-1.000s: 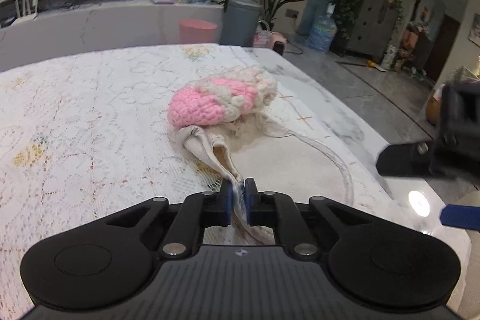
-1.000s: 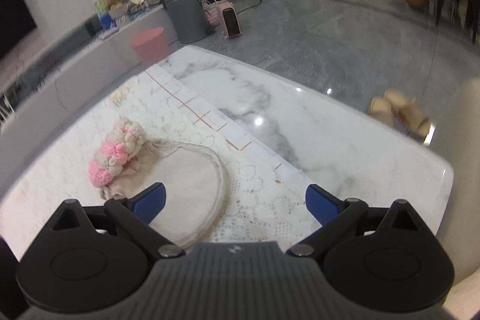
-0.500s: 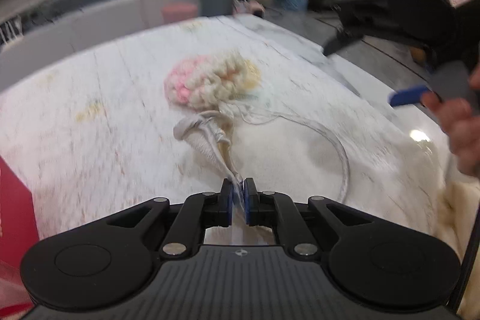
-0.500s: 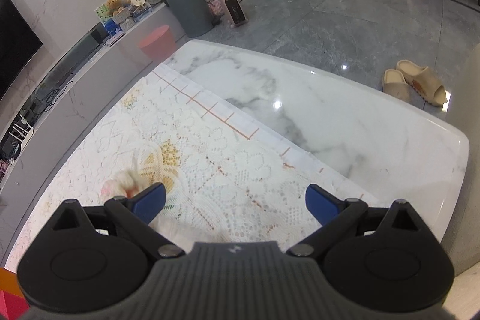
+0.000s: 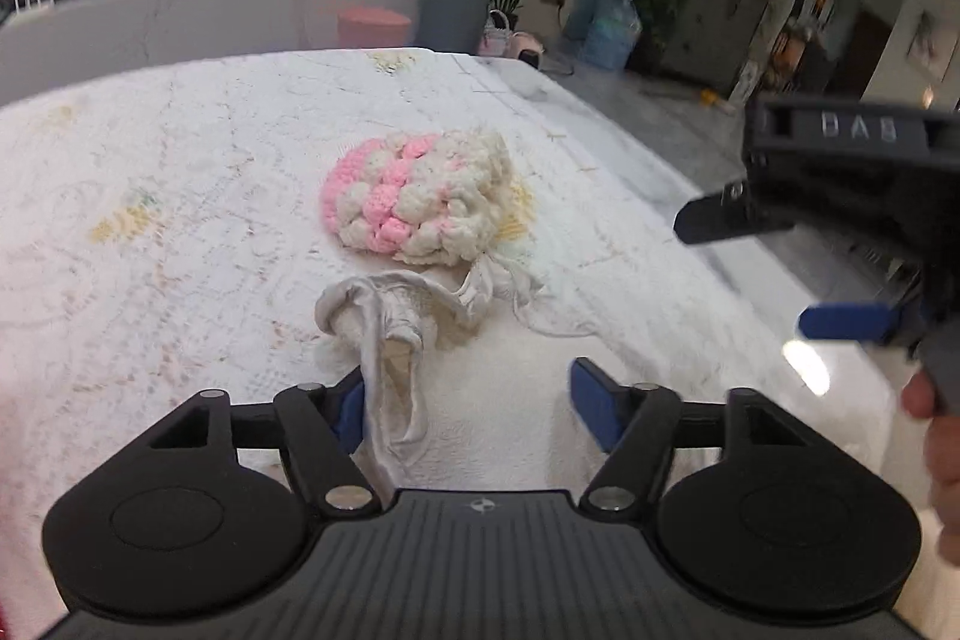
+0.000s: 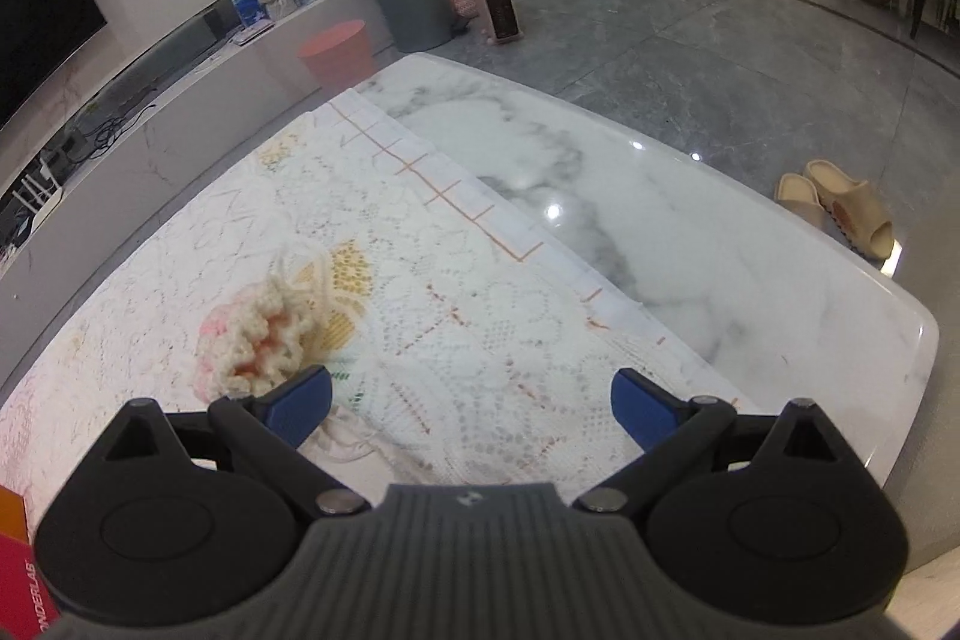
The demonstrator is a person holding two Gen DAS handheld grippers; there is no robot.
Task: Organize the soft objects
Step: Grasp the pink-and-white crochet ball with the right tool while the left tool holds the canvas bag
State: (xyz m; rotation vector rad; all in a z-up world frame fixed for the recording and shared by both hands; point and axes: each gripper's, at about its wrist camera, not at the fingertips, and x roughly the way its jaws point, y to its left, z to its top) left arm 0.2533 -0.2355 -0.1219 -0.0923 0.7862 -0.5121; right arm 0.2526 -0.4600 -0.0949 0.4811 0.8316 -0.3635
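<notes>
Two soft things lie on the white lace tablecloth (image 5: 180,196): a crumpled cream fabric pouch (image 5: 384,340) nearest the left gripper (image 5: 471,409), whose blue-tipped jaws stand apart with the pouch's edge draped against the left finger, and a pink-and-cream crocheted pouch (image 5: 414,196) just beyond. Further right, the right gripper (image 6: 471,403) hovers spread wide, empty.

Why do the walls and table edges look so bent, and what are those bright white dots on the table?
Left wrist view: fisheye lens bows the room; the other gripper at right is motion-blurred, and glare shines on the marble. Right wrist view: same bending; lamp reflections dot the marble table, and the knitted pouch looks soft.
</notes>
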